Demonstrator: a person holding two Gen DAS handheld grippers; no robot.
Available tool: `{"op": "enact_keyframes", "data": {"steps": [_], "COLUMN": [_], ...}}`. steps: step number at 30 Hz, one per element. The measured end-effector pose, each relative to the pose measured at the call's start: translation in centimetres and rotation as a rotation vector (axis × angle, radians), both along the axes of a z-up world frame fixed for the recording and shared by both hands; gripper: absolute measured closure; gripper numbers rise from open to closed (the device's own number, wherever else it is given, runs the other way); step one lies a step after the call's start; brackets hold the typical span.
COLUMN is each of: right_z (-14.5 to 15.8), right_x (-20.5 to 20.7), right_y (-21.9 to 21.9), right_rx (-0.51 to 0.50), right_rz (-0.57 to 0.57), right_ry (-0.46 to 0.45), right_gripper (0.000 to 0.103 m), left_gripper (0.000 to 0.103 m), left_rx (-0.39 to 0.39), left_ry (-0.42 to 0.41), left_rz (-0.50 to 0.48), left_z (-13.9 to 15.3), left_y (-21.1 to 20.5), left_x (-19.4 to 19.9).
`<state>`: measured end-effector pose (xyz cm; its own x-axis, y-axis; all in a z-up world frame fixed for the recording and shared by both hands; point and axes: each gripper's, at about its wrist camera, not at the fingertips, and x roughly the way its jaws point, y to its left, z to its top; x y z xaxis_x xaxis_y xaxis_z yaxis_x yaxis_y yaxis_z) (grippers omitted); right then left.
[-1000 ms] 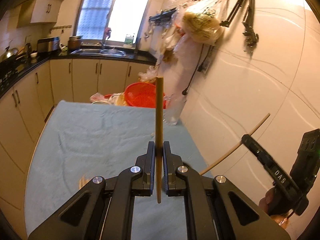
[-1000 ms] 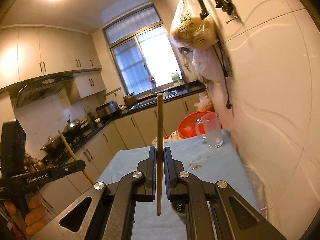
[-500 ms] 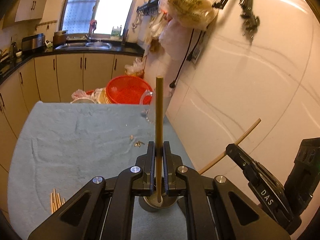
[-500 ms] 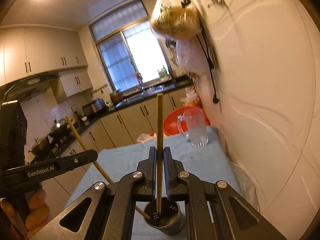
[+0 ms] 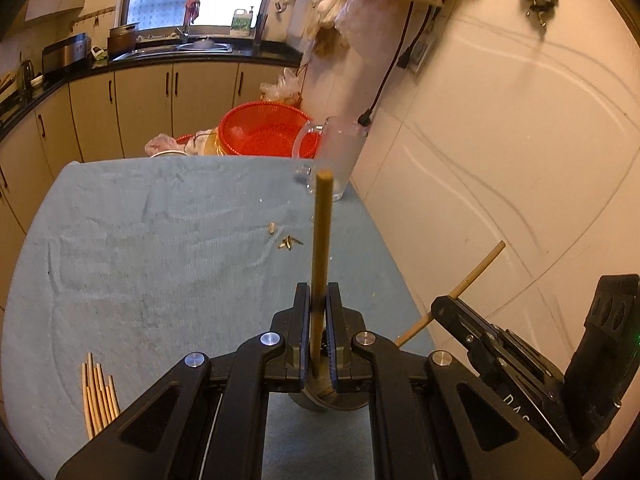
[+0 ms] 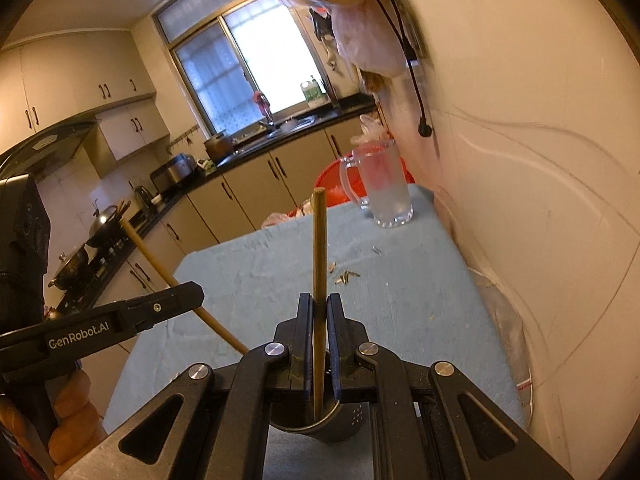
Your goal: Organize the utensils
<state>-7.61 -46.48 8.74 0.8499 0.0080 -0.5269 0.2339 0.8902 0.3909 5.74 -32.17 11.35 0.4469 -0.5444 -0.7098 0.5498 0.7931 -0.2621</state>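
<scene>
My left gripper (image 5: 318, 312) is shut on a wooden chopstick (image 5: 321, 248) that stands upright, its lower end over a dark metal holder (image 5: 328, 398) on the blue cloth. My right gripper (image 6: 319, 314) is shut on another chopstick (image 6: 319, 264), its lower end inside the perforated holder (image 6: 340, 426). Each gripper with its stick shows in the other's view: the right one (image 5: 500, 344) and the left one (image 6: 120, 316). A bundle of several chopsticks (image 5: 98, 396) lies at the near left of the cloth.
A glass mug (image 5: 336, 156) and a red basket (image 5: 264, 134) stand at the table's far end. Small scraps (image 5: 288, 242) lie mid-cloth. The white wall (image 5: 500, 160) runs close along the right. Cabinets and a sink counter (image 5: 180, 48) are behind.
Both grippers tilted down and lowered their chopsticks toward the holder, which came into view beneath them. The bundle of chopsticks appeared at the left.
</scene>
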Motion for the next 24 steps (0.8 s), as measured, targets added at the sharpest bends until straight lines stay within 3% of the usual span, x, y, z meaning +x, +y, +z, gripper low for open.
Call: {"op": "enact_keyframes", "data": {"steps": [7,11,15,20,24], "right_z": [-0.6,-0.1,0.7,2.5,4.0], "right_x": [0.3,-0.4,-1.5,-3.9,-6.1], "right_y": [-0.5,-0.3,-0.1,0.3,1.3], "right_rx": [0.015,0.004,-0.008,-0.015,-0.032], "right_rz": [-0.006,-0.015,-0.022,-0.049,-0.069], "right_ry": [0.014,0.000,-0.023,-0.081,-0.124], "right_gripper": [0.094,0.082,0.078,0.071,0.069], "left_gripper": [0.096,0.095,0.084,0.082,0.073], "left_rx": [0.008,0.002,-0.011,-0.047,-0.085], "left_ry": [-0.002,-0.008,-0.019,-0.056,-0.105], "left_rz": [0.007,0.014,0.028,0.051,0.064], "left_z": [-0.5,-0.3,0.3,2.0,3.7], "left_y": [0.1,0.3,0.9,2.6,4.6], "left_x": [0.3,0.2,0.0,-0.8,-2.2]}}
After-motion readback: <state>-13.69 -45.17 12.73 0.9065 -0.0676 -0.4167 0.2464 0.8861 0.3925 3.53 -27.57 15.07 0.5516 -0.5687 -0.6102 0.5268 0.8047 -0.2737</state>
